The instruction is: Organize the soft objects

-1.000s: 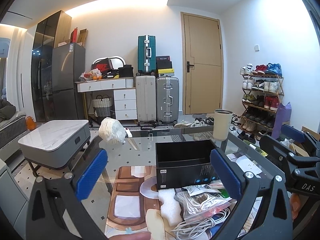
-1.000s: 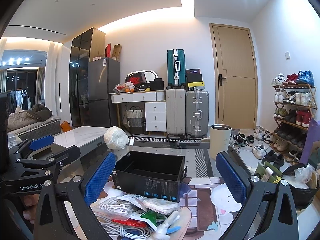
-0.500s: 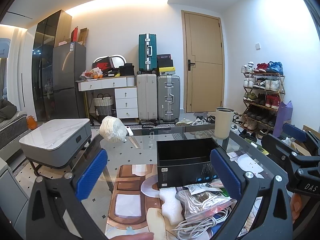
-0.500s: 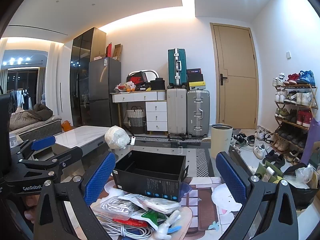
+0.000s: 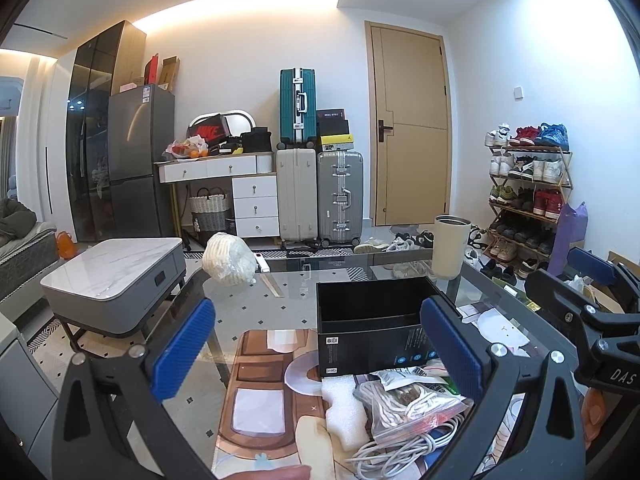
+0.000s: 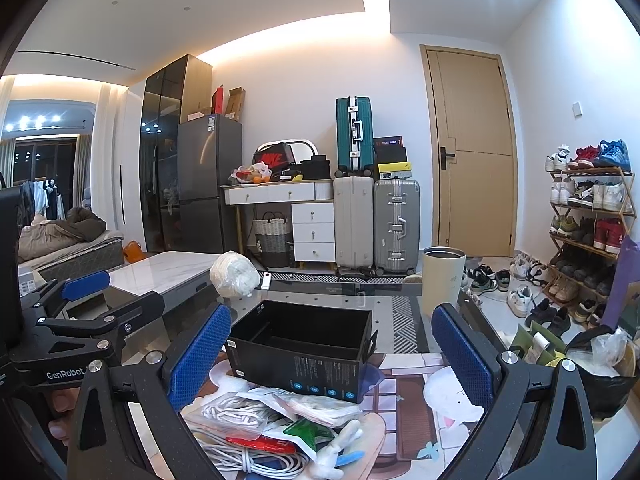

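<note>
An open black box (image 5: 372,328) (image 6: 304,344) stands on the glass table. In front of it lies a pile of soft things: a clear zip bag of white cord (image 5: 404,404) (image 6: 236,408), white foam (image 5: 340,404), loose white cable (image 6: 248,460) and a green packet (image 6: 308,432). A white bagged bundle (image 5: 230,260) (image 6: 234,274) sits at the table's far left. My left gripper (image 5: 316,344) is open and empty, held above the pile. My right gripper (image 6: 332,356) is open and empty, also above the pile, to the right of the left one.
A cream cylindrical bin (image 5: 452,246) (image 6: 444,280) stands beyond the table's far right. A shoe rack (image 6: 588,220), suitcases (image 5: 320,196), a low marble-topped table (image 5: 116,268) and a black bag of rubbish (image 6: 600,364) surround the glass table (image 5: 280,312).
Both views have drifted slightly; the scene sits a touch lower and closer. Both grippers stay open and nothing on the table has moved.
</note>
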Demonstrator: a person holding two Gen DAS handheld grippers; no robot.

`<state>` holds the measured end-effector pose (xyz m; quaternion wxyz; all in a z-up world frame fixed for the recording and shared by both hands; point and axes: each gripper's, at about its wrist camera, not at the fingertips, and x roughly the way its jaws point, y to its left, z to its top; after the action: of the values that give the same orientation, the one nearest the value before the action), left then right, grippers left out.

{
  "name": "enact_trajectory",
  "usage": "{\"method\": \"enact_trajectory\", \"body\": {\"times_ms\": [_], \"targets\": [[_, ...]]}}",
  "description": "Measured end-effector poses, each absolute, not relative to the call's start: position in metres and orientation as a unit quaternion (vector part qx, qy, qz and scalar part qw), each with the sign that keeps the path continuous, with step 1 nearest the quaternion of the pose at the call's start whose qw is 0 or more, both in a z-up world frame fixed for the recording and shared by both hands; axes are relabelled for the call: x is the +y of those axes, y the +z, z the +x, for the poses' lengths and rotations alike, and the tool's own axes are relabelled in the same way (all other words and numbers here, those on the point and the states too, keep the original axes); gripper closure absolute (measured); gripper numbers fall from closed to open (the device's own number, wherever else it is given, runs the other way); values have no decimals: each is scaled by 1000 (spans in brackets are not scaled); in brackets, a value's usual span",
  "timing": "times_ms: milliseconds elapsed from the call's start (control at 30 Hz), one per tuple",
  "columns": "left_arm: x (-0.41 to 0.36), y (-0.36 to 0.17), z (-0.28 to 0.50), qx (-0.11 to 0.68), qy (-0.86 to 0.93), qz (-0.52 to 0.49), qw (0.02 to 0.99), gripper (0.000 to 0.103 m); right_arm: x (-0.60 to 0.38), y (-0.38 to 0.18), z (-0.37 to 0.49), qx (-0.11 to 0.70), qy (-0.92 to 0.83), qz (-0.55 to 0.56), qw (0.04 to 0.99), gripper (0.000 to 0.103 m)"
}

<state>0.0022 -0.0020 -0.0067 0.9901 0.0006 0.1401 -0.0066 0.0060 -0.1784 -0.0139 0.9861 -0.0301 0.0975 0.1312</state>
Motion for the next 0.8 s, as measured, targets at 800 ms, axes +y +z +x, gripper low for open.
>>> {"method": "enact_trajectory", "body": {"times_ms": [800], "targets": [[0,0,9,172,-7,-12,985,0,-167,-1,14,133,118,-54,983,1]]}}
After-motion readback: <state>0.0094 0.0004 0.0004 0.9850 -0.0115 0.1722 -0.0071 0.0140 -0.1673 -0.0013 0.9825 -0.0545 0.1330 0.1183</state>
